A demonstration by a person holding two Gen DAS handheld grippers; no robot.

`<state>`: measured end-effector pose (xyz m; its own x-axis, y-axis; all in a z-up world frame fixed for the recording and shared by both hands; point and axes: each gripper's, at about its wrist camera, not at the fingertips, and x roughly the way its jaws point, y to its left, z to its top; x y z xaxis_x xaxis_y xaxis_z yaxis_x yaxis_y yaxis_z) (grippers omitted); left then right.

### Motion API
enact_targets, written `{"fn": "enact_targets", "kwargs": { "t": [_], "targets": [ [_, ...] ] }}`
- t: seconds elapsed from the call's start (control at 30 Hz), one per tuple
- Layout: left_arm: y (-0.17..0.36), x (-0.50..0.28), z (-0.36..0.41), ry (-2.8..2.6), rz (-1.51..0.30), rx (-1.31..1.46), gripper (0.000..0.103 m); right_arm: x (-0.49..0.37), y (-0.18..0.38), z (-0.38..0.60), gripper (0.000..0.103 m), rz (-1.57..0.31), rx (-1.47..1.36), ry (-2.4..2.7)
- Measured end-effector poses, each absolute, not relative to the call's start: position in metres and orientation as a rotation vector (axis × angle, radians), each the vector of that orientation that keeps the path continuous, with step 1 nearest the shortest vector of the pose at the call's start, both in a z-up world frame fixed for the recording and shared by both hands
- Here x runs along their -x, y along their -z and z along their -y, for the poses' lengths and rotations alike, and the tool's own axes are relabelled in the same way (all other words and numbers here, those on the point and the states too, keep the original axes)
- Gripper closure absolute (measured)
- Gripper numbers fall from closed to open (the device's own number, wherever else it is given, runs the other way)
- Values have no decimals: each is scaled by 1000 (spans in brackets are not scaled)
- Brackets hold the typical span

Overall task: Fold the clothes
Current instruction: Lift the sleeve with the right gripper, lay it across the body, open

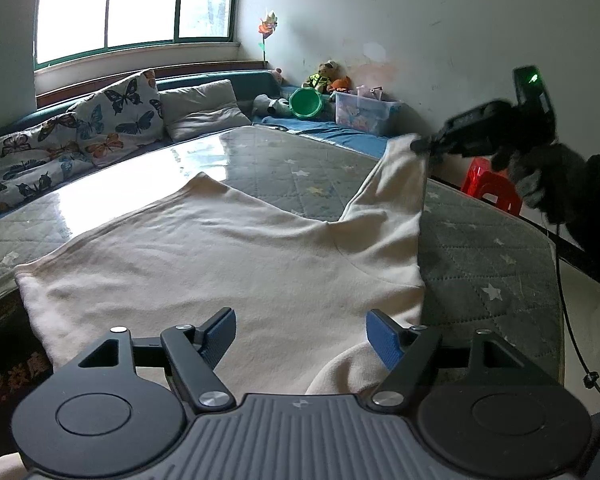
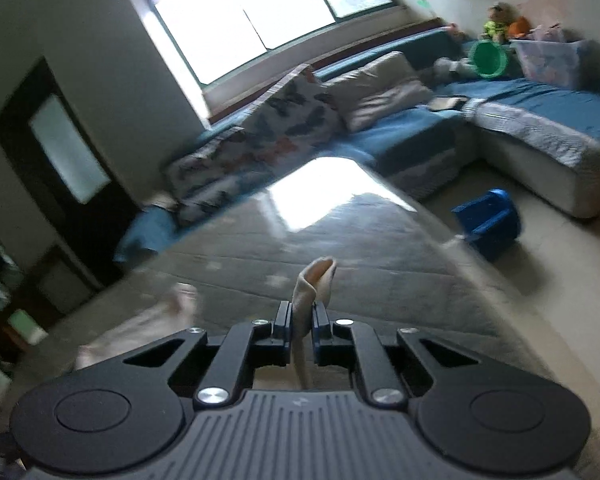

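Right hand-held gripper [image 2: 301, 330] clamped on cream garment [image 2: 314, 280] edge, above grey quilted mat [image 2: 380, 248], bg blurred

No legible text or labels anywhere.

Garment on table, one corner lifted.
Garment [image 1: 220, 256] lies on table [image 1: 480, 248]; sofa [image 1: 220, 80] behind; stool [image 1: 490, 190] right.

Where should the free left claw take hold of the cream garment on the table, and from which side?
Grip the cream garment at its near hem, coming in low from the table's near edge. That edge lies flat just ahead of the open left claw, while the right claw already pinches the far sleeve end, lifted off the table.
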<state>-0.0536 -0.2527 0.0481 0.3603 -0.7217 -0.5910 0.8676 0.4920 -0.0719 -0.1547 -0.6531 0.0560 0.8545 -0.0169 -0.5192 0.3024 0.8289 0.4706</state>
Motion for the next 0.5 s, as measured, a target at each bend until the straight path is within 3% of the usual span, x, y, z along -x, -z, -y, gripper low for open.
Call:
{"fn": "enact_targets", "kwargs": {
  "t": [0.5],
  "targets": [
    [-53, 56, 238, 1046, -577, -231, 25, 133, -126, 554, 94, -453, -554, -254]
  ]
}}
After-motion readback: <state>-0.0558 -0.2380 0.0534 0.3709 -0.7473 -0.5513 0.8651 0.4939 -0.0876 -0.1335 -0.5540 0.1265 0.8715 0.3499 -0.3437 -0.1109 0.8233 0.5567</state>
